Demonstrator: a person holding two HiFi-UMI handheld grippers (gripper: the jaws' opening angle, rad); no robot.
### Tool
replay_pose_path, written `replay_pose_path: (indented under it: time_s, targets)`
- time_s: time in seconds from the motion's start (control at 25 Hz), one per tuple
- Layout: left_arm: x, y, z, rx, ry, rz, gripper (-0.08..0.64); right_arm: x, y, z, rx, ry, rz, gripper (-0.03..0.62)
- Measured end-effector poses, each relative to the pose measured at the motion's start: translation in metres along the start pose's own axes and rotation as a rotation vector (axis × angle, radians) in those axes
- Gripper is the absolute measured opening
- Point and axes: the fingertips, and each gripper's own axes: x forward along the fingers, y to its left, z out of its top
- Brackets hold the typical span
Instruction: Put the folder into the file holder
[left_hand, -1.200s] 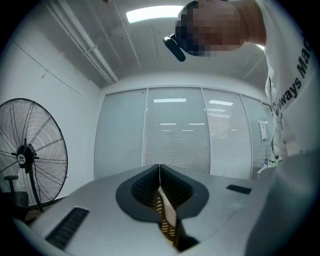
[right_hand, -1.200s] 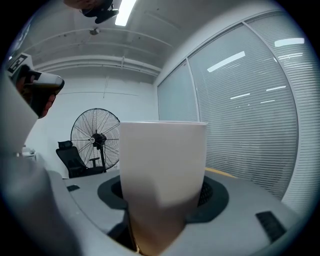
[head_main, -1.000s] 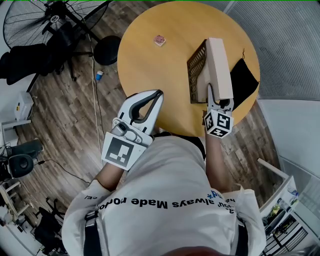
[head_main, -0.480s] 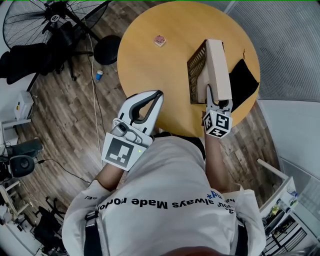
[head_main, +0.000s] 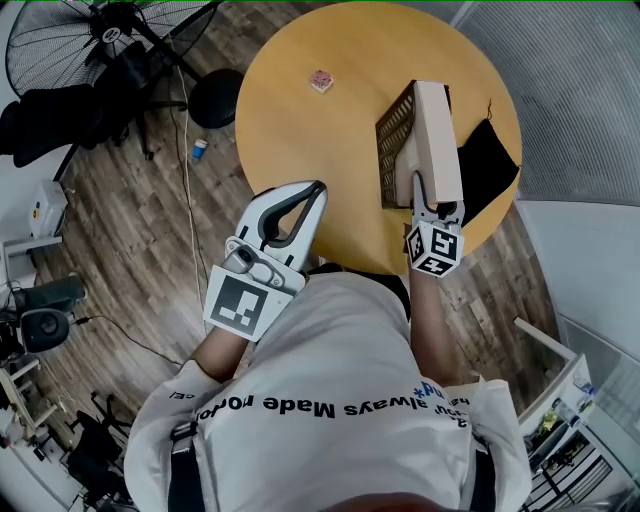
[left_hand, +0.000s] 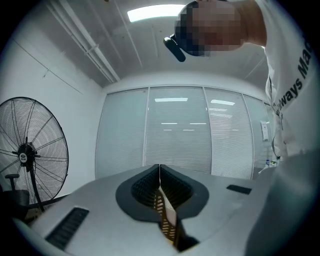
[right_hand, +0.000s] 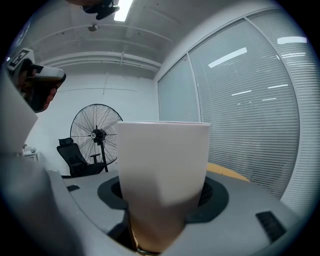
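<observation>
right gripper (head_main: 436, 204) clamped on the folder (head_main: 436, 135), right against the holder (head_main: 393, 130) on the table (head_main: 310, 150); left gripper (head_main: 316, 188) closed, empty.

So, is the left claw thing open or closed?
Shut: the left gripper has its jaws meeting edge to edge, with nothing held between them.

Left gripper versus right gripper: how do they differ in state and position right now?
The left gripper has its jaws together and empty; the right gripper has its jaws clamped on the beige folder. The left gripper hangs apart from the file holder; the right gripper holds the folder at it. Both point away from the person.
</observation>
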Motion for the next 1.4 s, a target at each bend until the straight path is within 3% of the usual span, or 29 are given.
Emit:
replay_pose_path:
  time_s: [0.88,1.08,1.4]
  targets:
    - [0.001,-0.002,-0.001,-0.01,-0.008,-0.007,0.025,-0.004,0.0,-0.013,-0.014,0.009,-0.009,0.293]
    - [0.0,-0.002,-0.001,-0.011,-0.011,-0.01,0.025,-0.002,0.004,-0.015,-0.019,0.023,0.021,0.293]
    - [-0.001,-0.004,0.001,-0.012,-0.012,-0.01,0.025,-0.003,-0.005,-0.016,0.008,0.064,0.029,0.337]
